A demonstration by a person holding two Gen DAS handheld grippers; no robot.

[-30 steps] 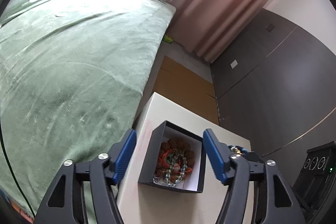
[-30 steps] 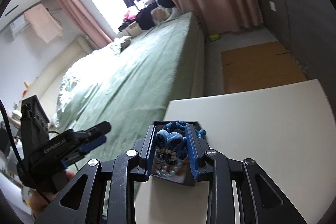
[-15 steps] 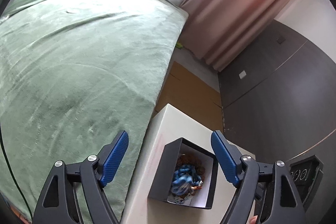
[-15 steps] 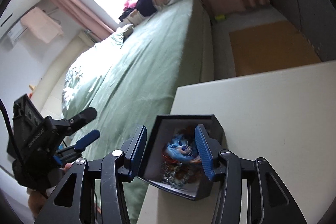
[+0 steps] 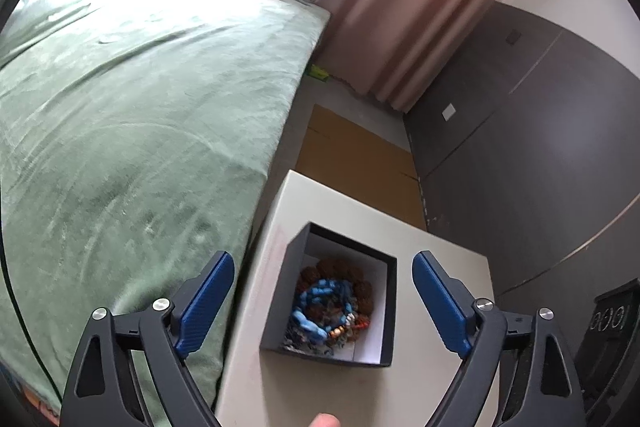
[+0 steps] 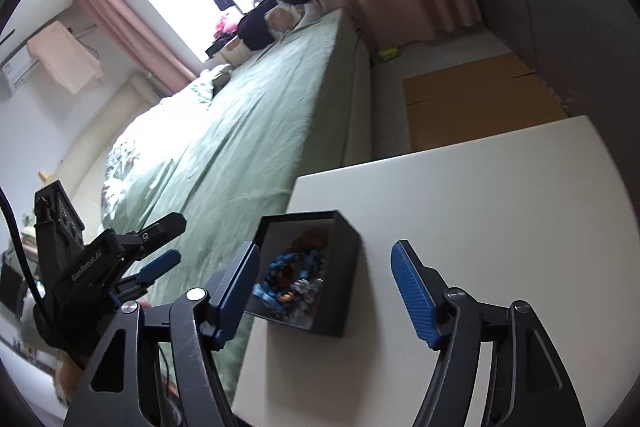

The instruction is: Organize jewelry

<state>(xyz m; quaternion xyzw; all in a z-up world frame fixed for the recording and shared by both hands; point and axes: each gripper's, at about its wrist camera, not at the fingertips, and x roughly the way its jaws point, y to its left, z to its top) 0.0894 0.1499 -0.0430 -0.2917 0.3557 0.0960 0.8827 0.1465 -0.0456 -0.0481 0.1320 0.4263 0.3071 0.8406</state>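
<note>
Hovering both hand-held grippers, left (image 5: 323, 297) and right (image 6: 326, 285), spread and empty, I see the blue bracelet (image 5: 320, 301) piled in the black box (image 5: 294, 291) at lower centre; next, I judge, closing it.

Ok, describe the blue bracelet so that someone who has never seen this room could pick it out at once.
Beside the green-covered bed stands a white rectangular table, and on it, near the bed-side edge, sits an open black square box with a white lining. The blue beaded bracelet lies on top of the pile inside. It alone is bright blue; the big knobbly brown bead bracelet lies beneath it.
</note>
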